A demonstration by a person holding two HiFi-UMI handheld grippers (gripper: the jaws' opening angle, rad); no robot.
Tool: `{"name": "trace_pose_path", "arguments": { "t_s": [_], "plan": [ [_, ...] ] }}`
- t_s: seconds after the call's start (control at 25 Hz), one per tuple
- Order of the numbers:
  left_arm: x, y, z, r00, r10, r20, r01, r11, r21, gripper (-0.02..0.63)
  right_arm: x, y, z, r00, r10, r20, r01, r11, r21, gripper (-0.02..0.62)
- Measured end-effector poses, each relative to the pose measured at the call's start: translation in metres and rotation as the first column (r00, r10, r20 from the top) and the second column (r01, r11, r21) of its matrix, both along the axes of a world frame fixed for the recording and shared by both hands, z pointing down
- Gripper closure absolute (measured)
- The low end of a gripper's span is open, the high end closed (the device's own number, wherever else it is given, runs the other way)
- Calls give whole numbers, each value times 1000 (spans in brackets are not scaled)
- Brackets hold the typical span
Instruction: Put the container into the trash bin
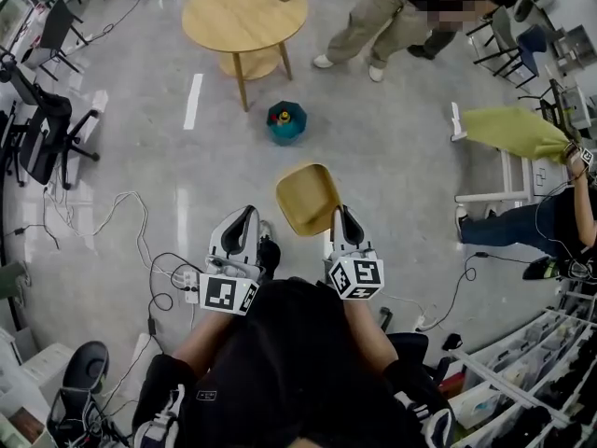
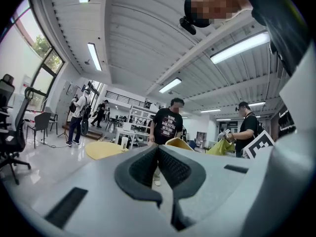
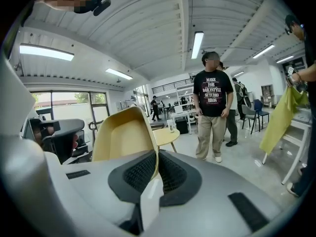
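Pads of the right tool are pinched shut on the thin rim of the mustard-yellow, shallow plastic container, which stands up and forward from the grip, clear of the floor. The left tool is closed on nothing. The teal round trash bin sits on the grey floor well ahead, near a round wooden bench. A rim hold lets the container swing, so a firm pinch seems wise. Release only over the bin's mouth, perhaps edge-first, since the container looks about as wide as the bin. Both forearms reach forward side by side, the right tool tipped slightly down.
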State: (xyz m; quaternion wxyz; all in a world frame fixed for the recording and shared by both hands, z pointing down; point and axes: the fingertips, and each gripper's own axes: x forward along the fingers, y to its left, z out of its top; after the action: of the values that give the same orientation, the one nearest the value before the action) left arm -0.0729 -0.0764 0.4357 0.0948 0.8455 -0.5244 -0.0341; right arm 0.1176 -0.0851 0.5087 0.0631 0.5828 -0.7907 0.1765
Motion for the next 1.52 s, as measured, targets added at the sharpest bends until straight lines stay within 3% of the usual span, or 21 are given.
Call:
{"name": "trace_pose_path", "arguments": {
  "t_s": [0.48,1.04,1.28,1.52],
  "plan": [
    [-25,-78,11,1000,-3,-9,3,1000,-9,597,-30,-91,33,1000,-13,-6,12,998,-66,555],
    [-21,-193,44,1000,-21,6,21,997,-71,597,-29,-228,107,999,-44,-31,38,983,-182,555],
    [-12,-269,59,999,-40,1,40,994,-103,597,-23,-305,157,996,-72,-49,56,961,-271,555],
    [-5,-341,81,996,-84,3,84,988,-128,597,-12,-378,235,992,-100,-77,63,920,-387,555]
  ]
}}
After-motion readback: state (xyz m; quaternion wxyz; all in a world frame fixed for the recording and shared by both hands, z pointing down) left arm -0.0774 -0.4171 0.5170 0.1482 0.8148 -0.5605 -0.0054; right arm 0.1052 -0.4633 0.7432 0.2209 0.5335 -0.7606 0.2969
